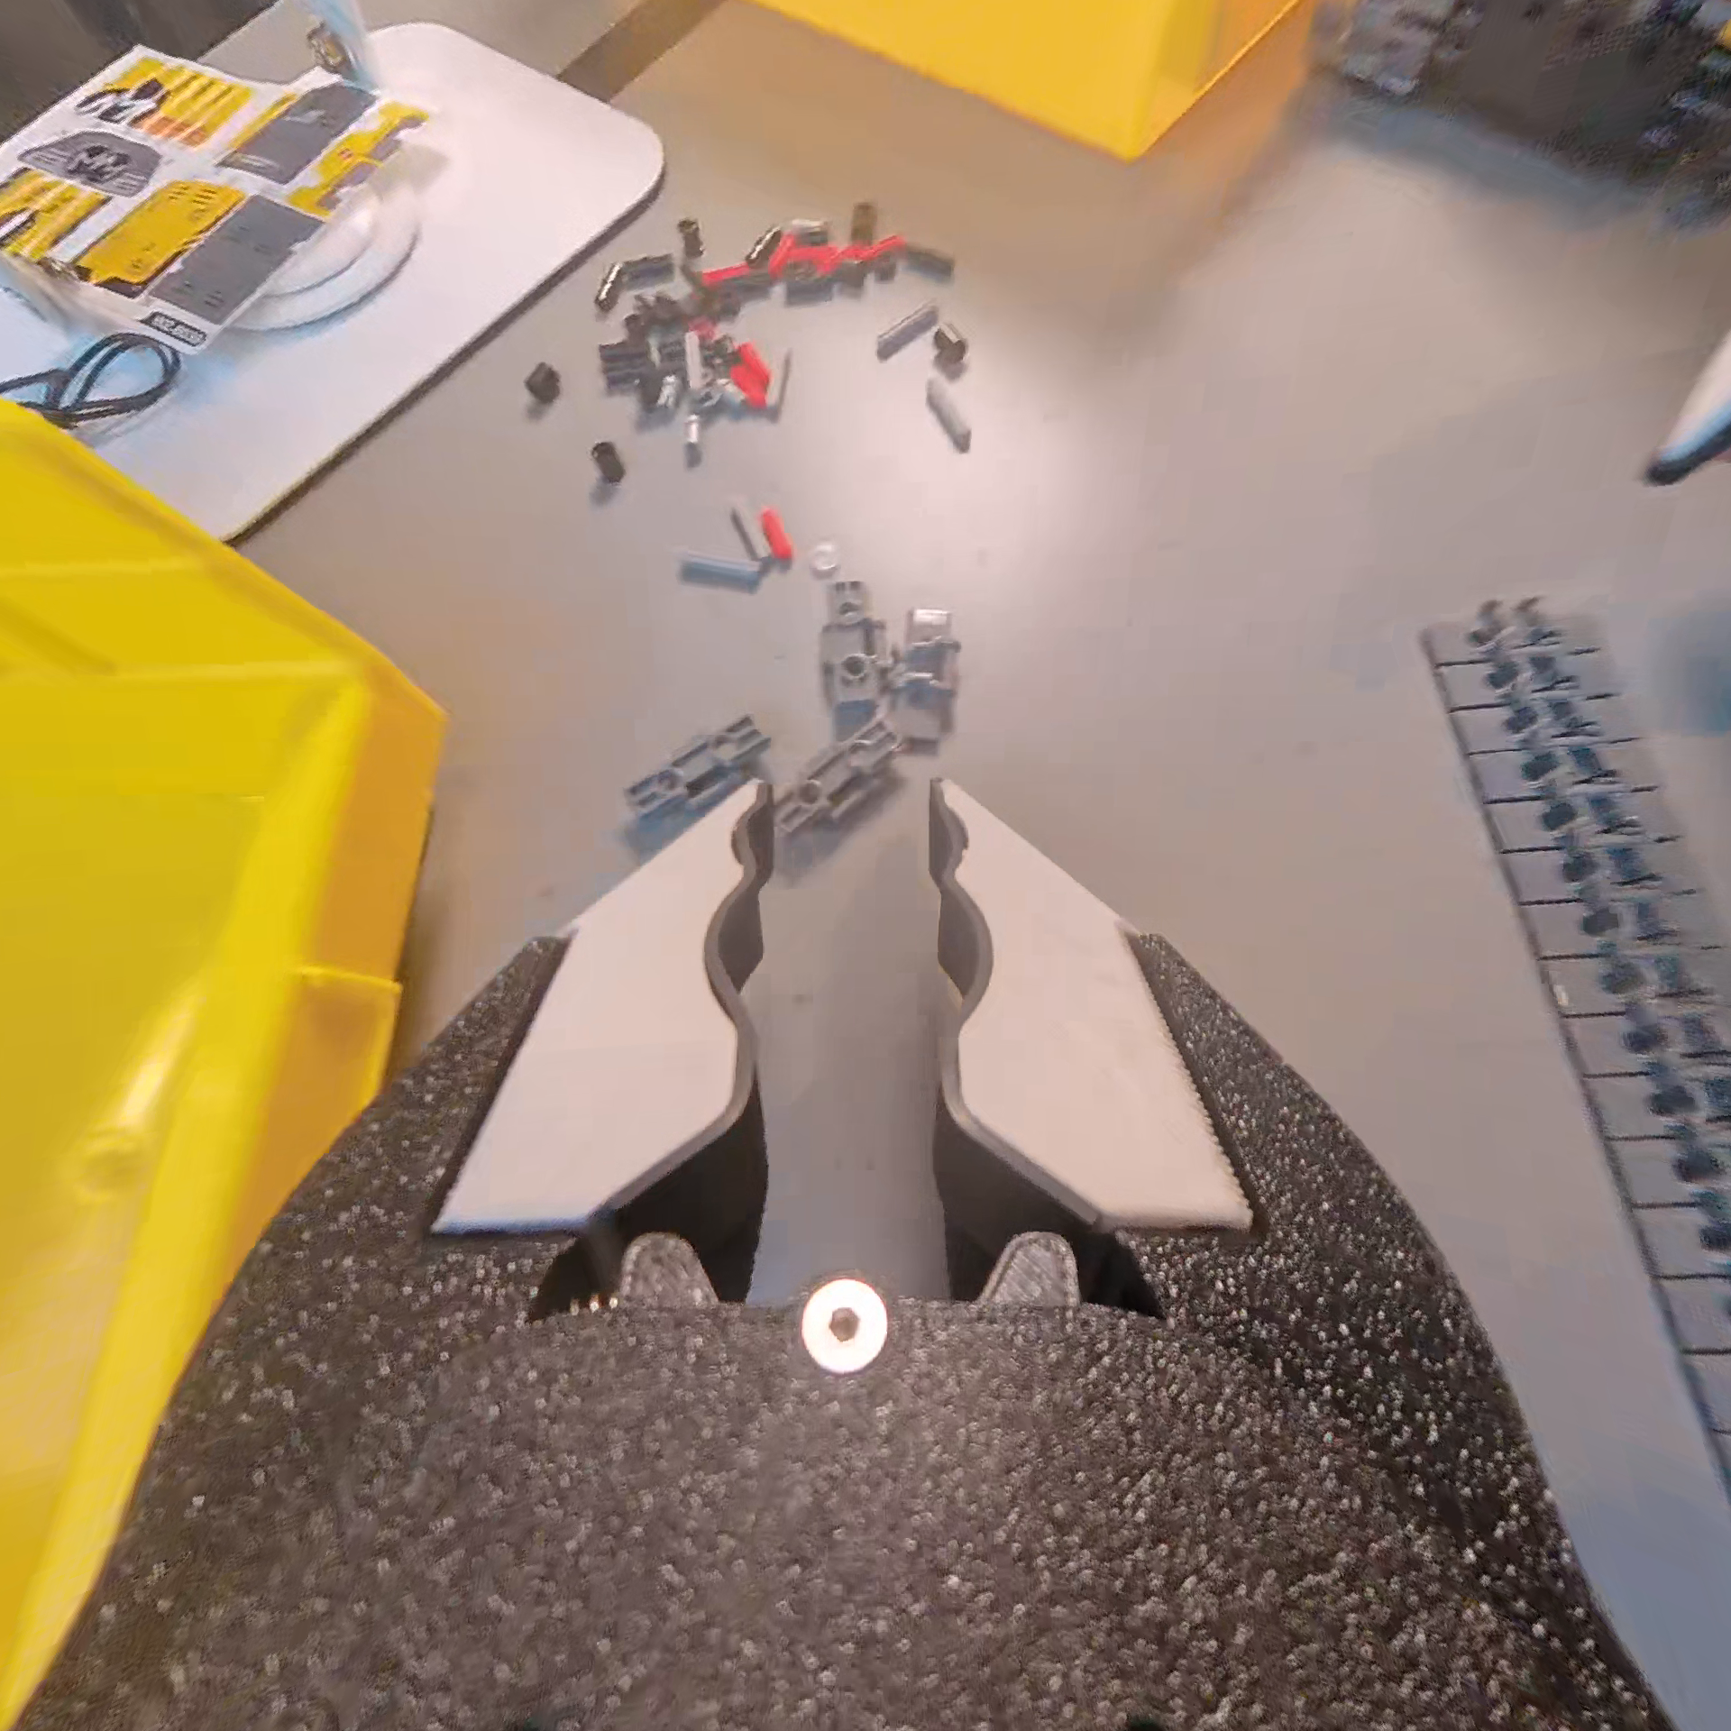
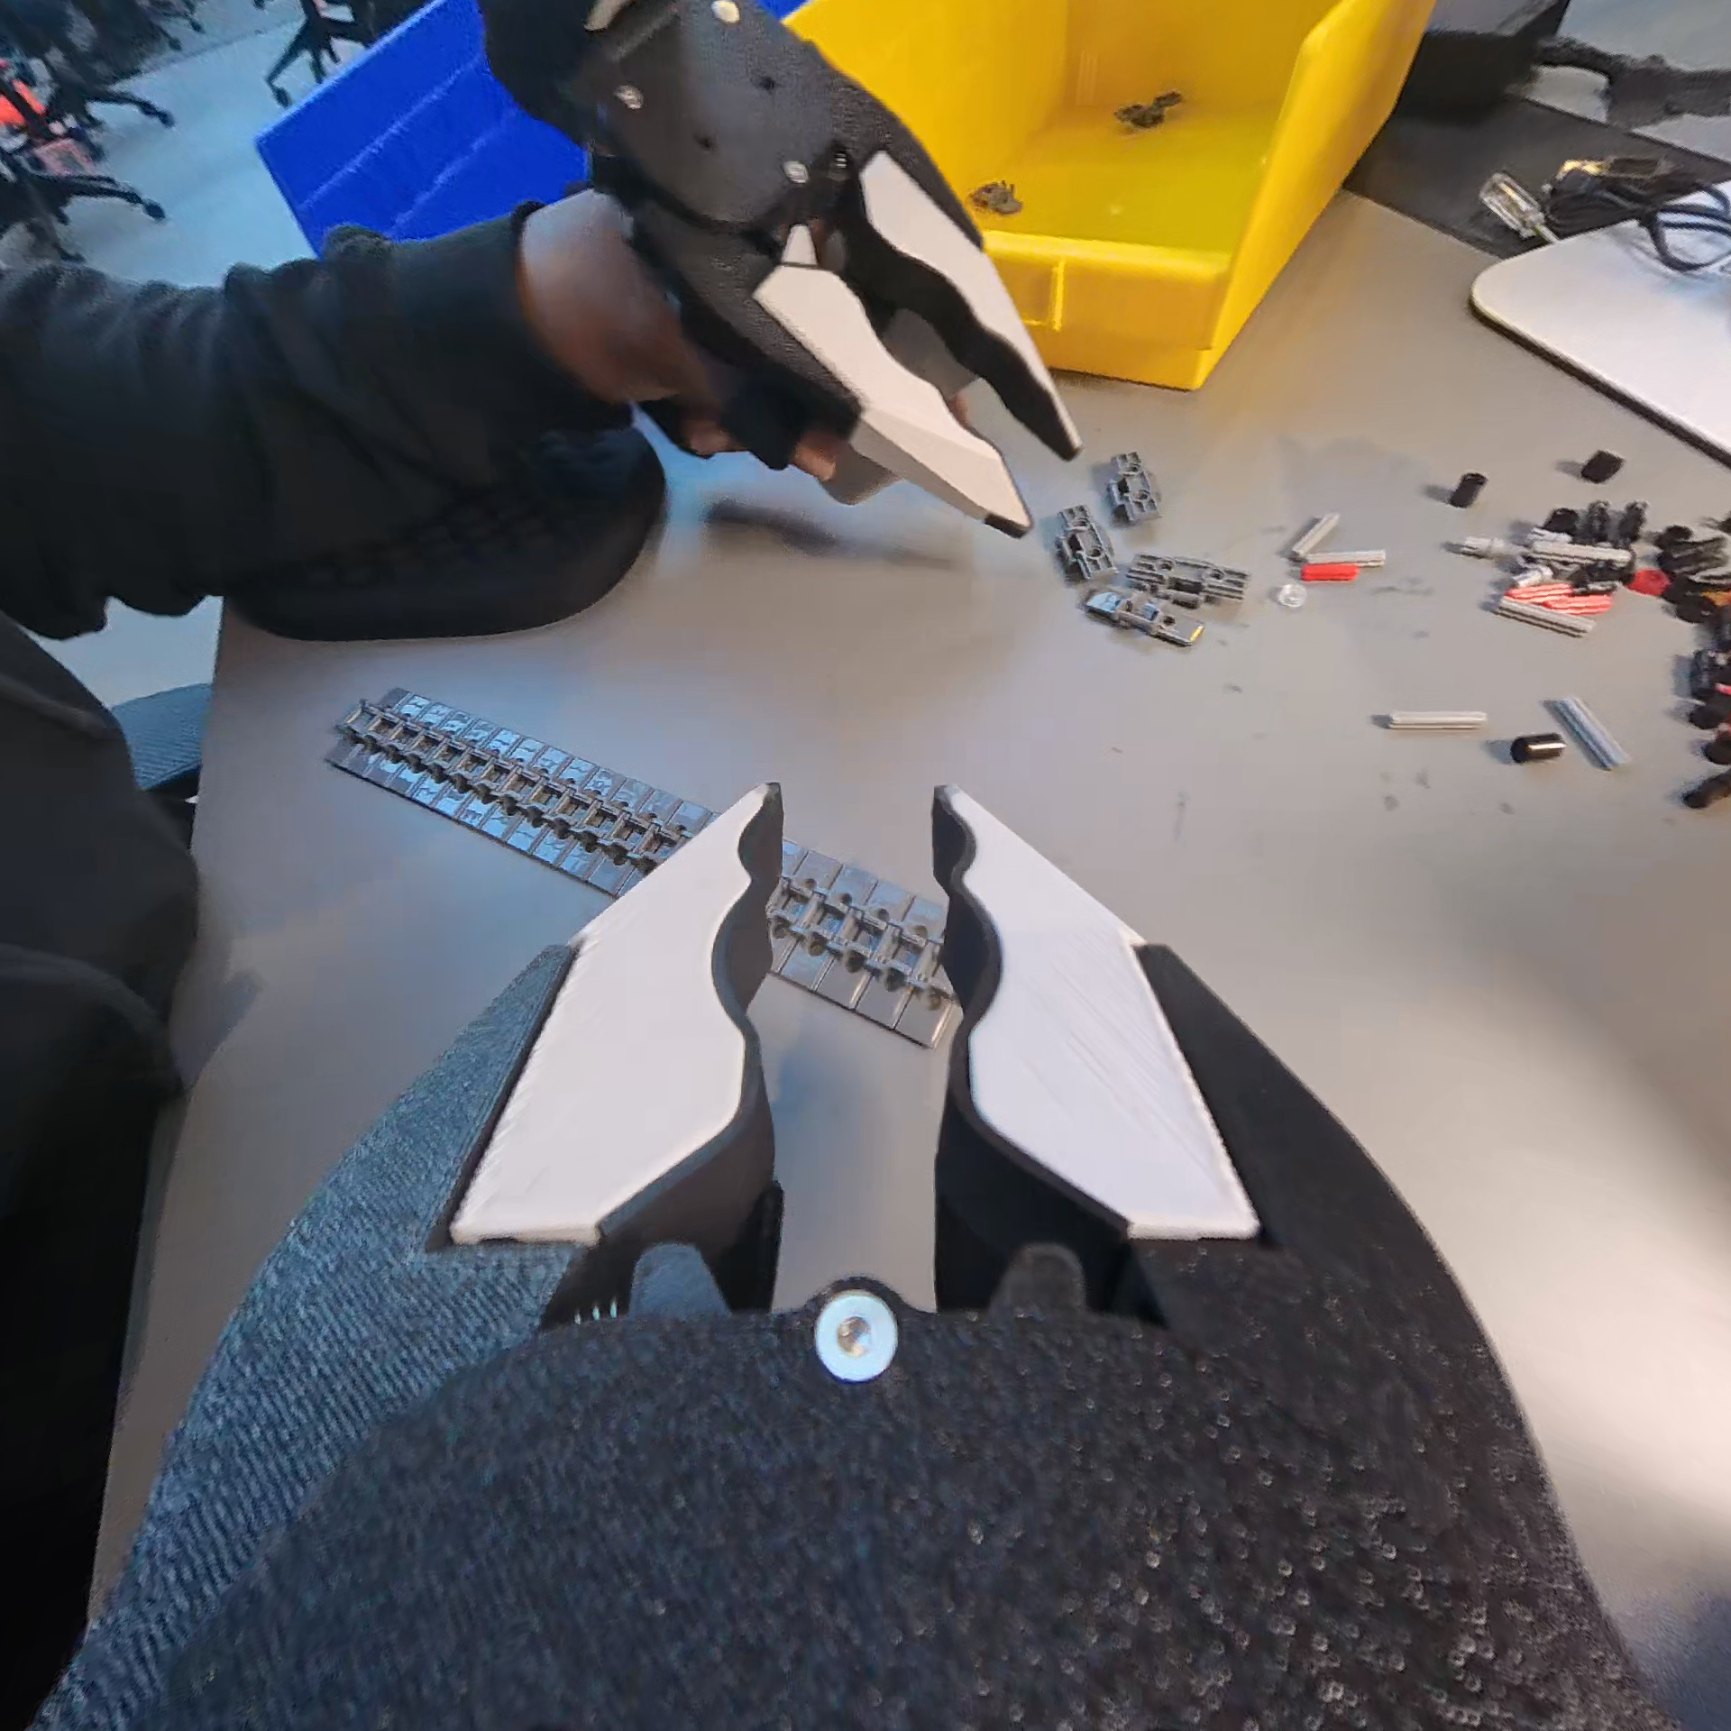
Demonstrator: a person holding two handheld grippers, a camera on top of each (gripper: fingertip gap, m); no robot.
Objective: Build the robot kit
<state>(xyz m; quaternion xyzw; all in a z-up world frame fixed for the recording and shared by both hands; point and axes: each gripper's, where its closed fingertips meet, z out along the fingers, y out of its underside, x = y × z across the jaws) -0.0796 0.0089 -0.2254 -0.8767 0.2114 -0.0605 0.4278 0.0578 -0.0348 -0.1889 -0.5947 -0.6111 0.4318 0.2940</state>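
Both parted and empty: left gripper [image 1: 850, 796] by grey bricks [image 1: 848, 693], right gripper [image 2: 856, 806] over track strip [image 2: 525, 796]

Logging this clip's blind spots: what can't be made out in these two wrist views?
- Track strip: motion-blurred in the left wrist view, far end cut by the edge; in the right wrist view the right gripper hides its middle.
- Small black bits in the yellow bin: too small to identify.
- Near yellow bin: cut off by the left wrist view's edge, inside unseen.
- Pile of small parts: blurred, pieces indistinct.
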